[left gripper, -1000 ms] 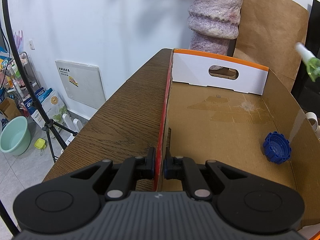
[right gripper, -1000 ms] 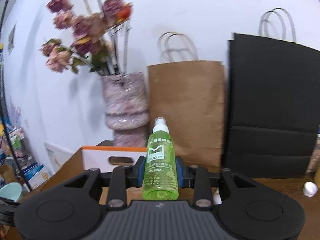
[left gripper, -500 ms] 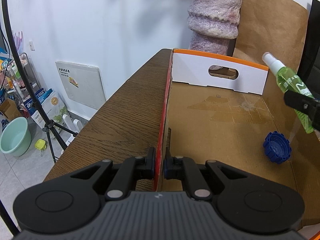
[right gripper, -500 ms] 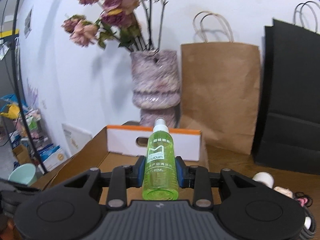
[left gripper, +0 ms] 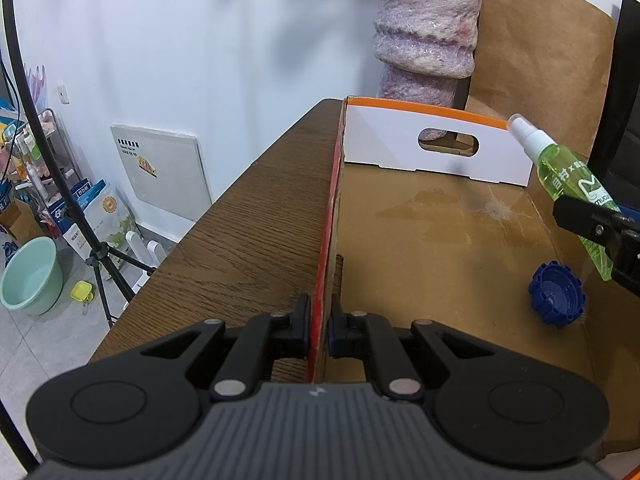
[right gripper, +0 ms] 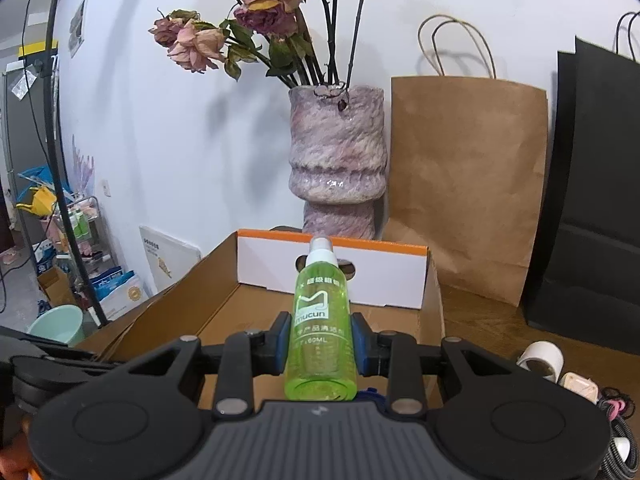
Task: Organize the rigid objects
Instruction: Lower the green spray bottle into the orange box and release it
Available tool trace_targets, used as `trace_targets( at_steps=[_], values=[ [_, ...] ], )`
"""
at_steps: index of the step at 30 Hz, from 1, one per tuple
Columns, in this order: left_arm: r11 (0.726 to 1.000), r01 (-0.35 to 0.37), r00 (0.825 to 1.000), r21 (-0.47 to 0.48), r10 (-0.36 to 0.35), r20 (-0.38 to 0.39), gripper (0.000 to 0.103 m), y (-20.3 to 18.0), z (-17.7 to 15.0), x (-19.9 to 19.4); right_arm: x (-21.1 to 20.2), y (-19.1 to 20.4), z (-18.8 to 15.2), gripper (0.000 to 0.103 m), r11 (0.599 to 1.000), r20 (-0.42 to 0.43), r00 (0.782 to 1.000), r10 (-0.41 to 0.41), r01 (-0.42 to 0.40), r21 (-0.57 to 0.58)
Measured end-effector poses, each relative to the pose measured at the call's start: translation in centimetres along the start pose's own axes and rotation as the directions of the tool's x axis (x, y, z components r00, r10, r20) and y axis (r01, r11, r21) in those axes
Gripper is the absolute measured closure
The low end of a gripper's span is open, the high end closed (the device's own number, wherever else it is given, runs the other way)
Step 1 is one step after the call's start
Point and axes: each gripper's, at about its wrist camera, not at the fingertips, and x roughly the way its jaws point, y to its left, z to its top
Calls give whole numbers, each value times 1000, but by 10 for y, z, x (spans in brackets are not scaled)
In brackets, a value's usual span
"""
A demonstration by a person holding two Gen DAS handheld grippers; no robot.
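One tabletop of dark wood carries one open cardboard box, which lies along the tabletop's left edge, its white end wall with the hand slot toward the far corner. Behind the box stand one black paper bag, one brown paper bag and one mottled purple vase holding dried roses. On the floor to the left of the tabletop: one tripod and one pale green basin.

Two tongs are present. Left tongs: closed on the box's red-edged left wall, one pad on each face of the wall. Right tongs: closed partway on one green spray bottle, pads pressing on both sides of its lower body. The bottle points its white nozzle toward the far end wall and is held in the air above the box's right side, clear of the floor of the box.

Inside the box, near its right wall, lies one blue cap. Right of the box, on the tabletop: one white tape roll.
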Motion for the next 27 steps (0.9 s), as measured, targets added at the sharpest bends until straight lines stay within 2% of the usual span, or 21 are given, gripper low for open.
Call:
trace_targets(
  at_steps=[5, 6, 7, 8, 9, 10, 17, 27],
  values=[
    [1000, 0, 1000, 0, 0, -1, 94, 0, 0, 0, 2, -2, 0, 73, 1000, -21, 1000, 2, -2, 9],
    [1000, 1, 1000, -1, -1, -1, 94, 0, 0, 0, 2, -3, 0, 66, 1000, -16, 1000, 0, 0, 14],
    [1000, 1, 1000, -2, -1, -1, 94, 0, 0, 0, 1, -3, 0, 50, 1000, -14, 1000, -2, 2, 16],
    [1000, 1, 1000, -1, -1, 0, 94, 0, 0, 0, 1, -4, 0, 39, 1000, -14, 1000, -4, 5, 24],
    [1000, 1, 1000, -1, -1, 0, 94, 0, 0, 0, 1, -5, 1, 22, 999, -12, 1000, -9, 9, 33],
    [1000, 1, 1000, -1, -1, 0, 94, 0, 0, 0, 1, -7, 1, 17, 999, -10, 1000, -8, 8, 41],
    [1000, 1, 1000, -1, -1, -1, 94, 0, 0, 0, 3, -8, 2, 15, 998, -27, 1000, -9, 11, 54],
    [1000, 1, 1000, -1, -1, -1, 94, 0, 0, 0, 3, -9, 3, 2, 998, -29, 999, -17, 19, 57]
  ],
)
